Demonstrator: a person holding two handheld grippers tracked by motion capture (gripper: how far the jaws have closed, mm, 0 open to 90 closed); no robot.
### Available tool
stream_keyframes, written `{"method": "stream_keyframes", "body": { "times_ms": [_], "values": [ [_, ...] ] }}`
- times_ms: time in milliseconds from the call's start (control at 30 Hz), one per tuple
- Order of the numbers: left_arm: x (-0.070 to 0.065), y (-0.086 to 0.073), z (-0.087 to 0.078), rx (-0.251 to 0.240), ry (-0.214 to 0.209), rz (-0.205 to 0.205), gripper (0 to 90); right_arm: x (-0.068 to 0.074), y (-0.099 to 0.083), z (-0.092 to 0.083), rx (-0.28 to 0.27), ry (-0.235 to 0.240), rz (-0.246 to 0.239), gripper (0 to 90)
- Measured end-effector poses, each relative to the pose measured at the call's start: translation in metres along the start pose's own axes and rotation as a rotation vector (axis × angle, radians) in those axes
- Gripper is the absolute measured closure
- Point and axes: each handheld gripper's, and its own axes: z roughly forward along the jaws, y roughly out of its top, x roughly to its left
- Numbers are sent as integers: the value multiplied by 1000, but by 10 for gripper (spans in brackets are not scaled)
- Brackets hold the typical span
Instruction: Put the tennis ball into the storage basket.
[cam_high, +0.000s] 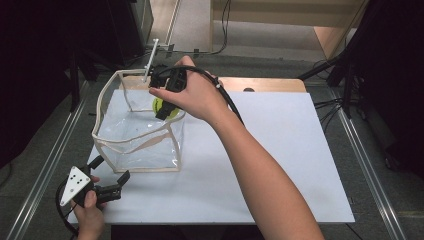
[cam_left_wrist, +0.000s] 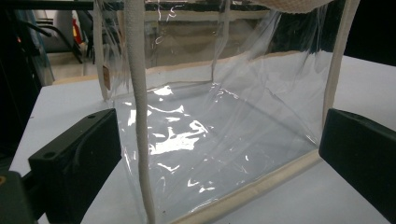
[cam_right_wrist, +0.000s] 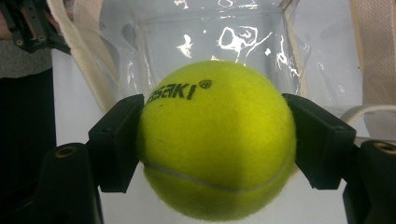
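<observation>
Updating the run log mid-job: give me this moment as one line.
right gripper: shut on tennis ball, over clear bag | left gripper: open, empty, beside bag | ball not yet released

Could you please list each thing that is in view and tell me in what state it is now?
Tennis ball: clamped between the jaws of the right gripper, held over the bag's opening.
Clear plastic bag: upright on the white board, mouth open, nothing visible inside.
Left gripper: jaws open, empty, beside the bag's near corner.
</observation>
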Motion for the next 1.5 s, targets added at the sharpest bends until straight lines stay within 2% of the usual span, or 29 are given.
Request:
{"method": "stream_keyframes", "body": {
  "times_ms": [267,500,533,567,600,633,700,767,900,1033,1267,1500],
  "values": [
    [0,0,0,-1,-2,-1,0,0,4,7,1,-2,6,238],
    [0,0,0,0,-2,0,0,-1,5,8,-9,-17,15,230],
    [0,0,0,0,-1,-1,0,0,5,8,-10,-32,16,225],
    [0,0,0,0,-1,0,0,1,4,7,-29,-56,5,138],
    [0,0,0,0,-1,-1,0,1,4,7,-29,-56,5,138],
    [0,0,0,0,-1,-2,0,2,4,5,-52,-68,13,91],
    [0,0,0,-1,-1,-3,0,2,3,-1,-100,-64,27,72],
    [0,0,0,-1,-1,-5,0,2,2,-4,-109,-74,31,14],
    [0,0,0,-1,0,-2,0,3,-2,-9,-110,-100,36,0],
    [0,0,0,0,0,-2,0,4,-9,-12,-118,-106,44,0],
    [0,0,0,-1,3,-2,0,3,-21,-11,-109,-95,60,0],
    [0,0,0,2,2,0,0,5,-32,-12,-90,-97,56,0]
  ]
}}
